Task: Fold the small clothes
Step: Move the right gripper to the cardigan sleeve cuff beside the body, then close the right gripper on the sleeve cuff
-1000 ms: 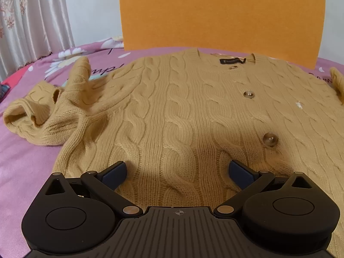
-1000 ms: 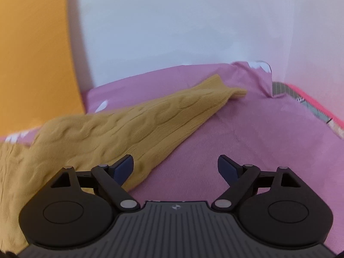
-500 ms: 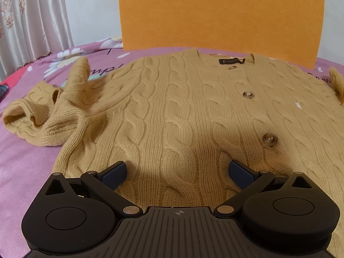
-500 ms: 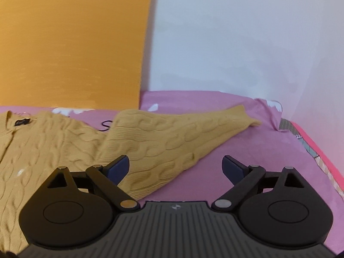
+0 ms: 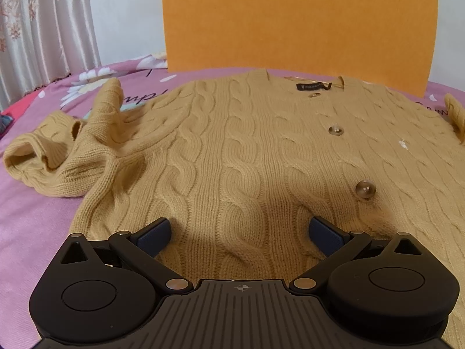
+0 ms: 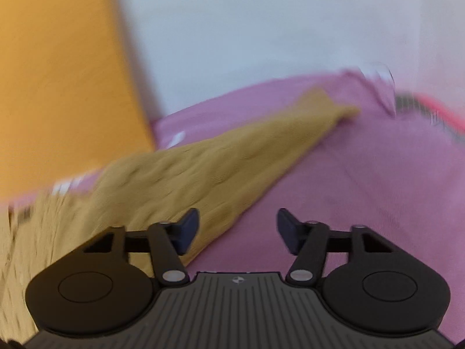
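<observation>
Mustard cable-knit cardigan (image 5: 232, 151) laid front-up on the pink bedspread (image 5: 26, 221), neckline toward 12 o'clock against the orange board (image 5: 299, 20), hem toward 6 o'clock. One sleeve lies bunched (image 5: 52, 157) at 9 o'clock; the other sleeve (image 6: 232, 160) runs straight out toward 1 o'clock in the right wrist view.

Left gripper (image 5: 238, 232): jaws wide, nothing clamped, hovering at the hem. Right gripper (image 6: 237, 229): jaws partly apart and just narrowing, with only bare bedspread between them; the sleeve edge lies beside its left pad (image 6: 187, 226).

Judged step: folding the straight sleeve across the body. Done well, the right gripper shifts toward 10 o'clock so both pads bracket the knit, pinches both layers near the cuff, then lifts low and carries it over the buttons (image 5: 365, 189), while the left gripper steadies the hem.

Hard to make out: the right wrist view is motion-blurred, so cuff detail and pad contact are uncertain. The hem lies partly hidden under the left gripper's body, and the sleeve at 3 o'clock is cut off by the frame edge.
</observation>
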